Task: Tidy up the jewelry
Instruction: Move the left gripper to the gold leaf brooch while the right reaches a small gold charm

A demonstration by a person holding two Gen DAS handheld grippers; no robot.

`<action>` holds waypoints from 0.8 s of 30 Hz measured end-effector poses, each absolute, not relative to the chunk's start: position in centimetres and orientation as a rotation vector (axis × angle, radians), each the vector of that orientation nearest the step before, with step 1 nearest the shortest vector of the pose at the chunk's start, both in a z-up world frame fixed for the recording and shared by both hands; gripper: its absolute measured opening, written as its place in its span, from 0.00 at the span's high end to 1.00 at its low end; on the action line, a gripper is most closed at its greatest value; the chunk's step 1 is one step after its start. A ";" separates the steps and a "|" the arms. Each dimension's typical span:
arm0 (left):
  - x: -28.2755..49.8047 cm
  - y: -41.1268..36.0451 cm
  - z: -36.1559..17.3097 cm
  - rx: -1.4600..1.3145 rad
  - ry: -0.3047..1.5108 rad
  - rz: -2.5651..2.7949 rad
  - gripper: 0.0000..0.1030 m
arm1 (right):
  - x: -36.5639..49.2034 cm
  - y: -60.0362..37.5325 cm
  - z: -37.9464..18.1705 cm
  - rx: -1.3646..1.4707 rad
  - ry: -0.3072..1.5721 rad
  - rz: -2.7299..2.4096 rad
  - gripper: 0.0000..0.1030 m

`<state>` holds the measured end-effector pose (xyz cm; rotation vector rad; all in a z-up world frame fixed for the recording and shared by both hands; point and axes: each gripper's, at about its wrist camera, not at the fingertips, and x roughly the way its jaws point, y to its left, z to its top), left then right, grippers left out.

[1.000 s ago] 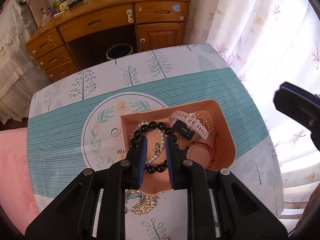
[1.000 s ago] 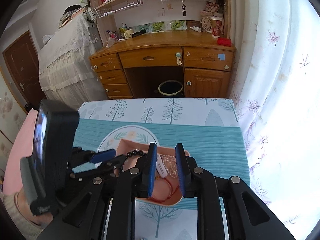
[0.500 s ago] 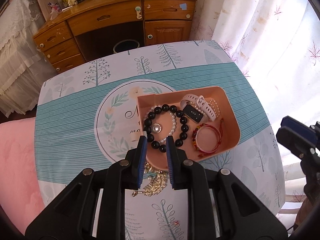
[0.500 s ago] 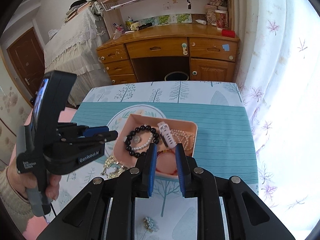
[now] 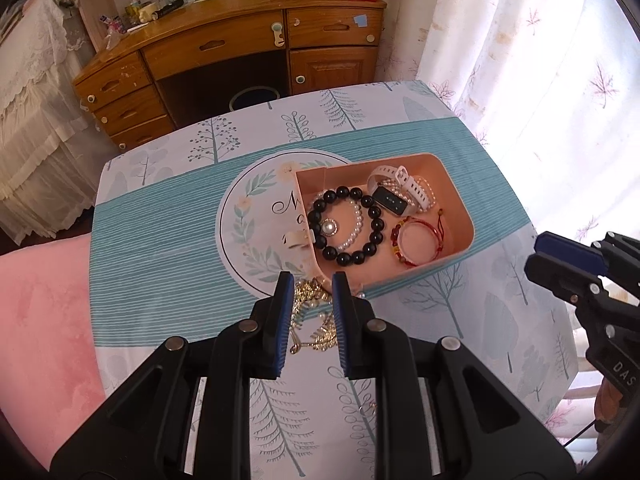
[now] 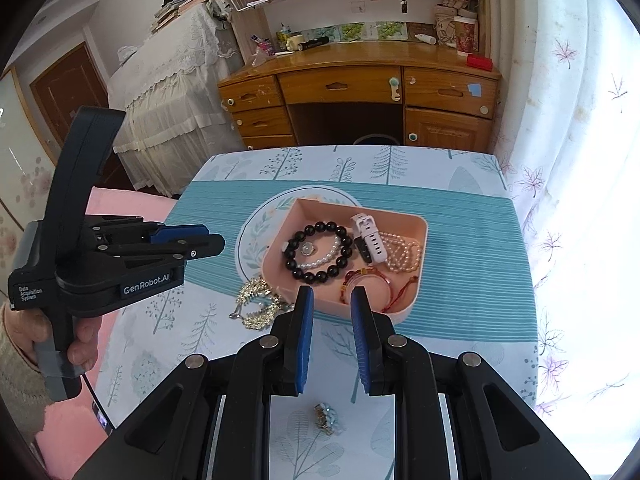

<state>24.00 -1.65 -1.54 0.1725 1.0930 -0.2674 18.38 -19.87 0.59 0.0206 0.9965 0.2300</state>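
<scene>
Your left gripper's fingers point(image 5: 280, 320) cover part of the gold necklace point(image 5: 312, 312), so you cannot see how its chain lies. The small trinket point(image 6: 326, 418) between your right gripper's arms is too small to identify. Script on the tablecloth point(image 5: 160, 216) disappears under the pink tray point(image 5: 460, 208).

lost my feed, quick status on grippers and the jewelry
Left gripper and right gripper empty, jaws slightly apart. Gold leaf necklace on the tablecloth beside the pink tray; small sparkly piece nearer. Nothing in the way.
</scene>
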 end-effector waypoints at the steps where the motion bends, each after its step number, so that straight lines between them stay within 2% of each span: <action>1: 23.7 -1.7 -1.7 0.178 1.093 -0.273 0.84 | 18.2 -19.7 0.4 0.023 1.000 0.234 0.82; 6: 22.8 -1.9 -3.7 0.176 1.120 -0.289 0.84 | 18.4 -19.1 -0.5 0.036 1.017 0.241 0.81; 17: 23.1 -1.2 -12.4 0.029 1.234 -0.249 0.84 | 17.5 -19.5 -5.6 0.072 1.092 0.241 0.82; 21: 22.9 0.0 -14.0 -0.048 1.220 -0.175 0.84 | 17.3 -20.1 -6.9 0.093 1.101 0.236 0.82; 24: 22.6 0.4 -14.4 -0.062 1.209 -0.156 0.80 | 17.1 -20.2 -7.3 0.086 1.097 0.238 0.82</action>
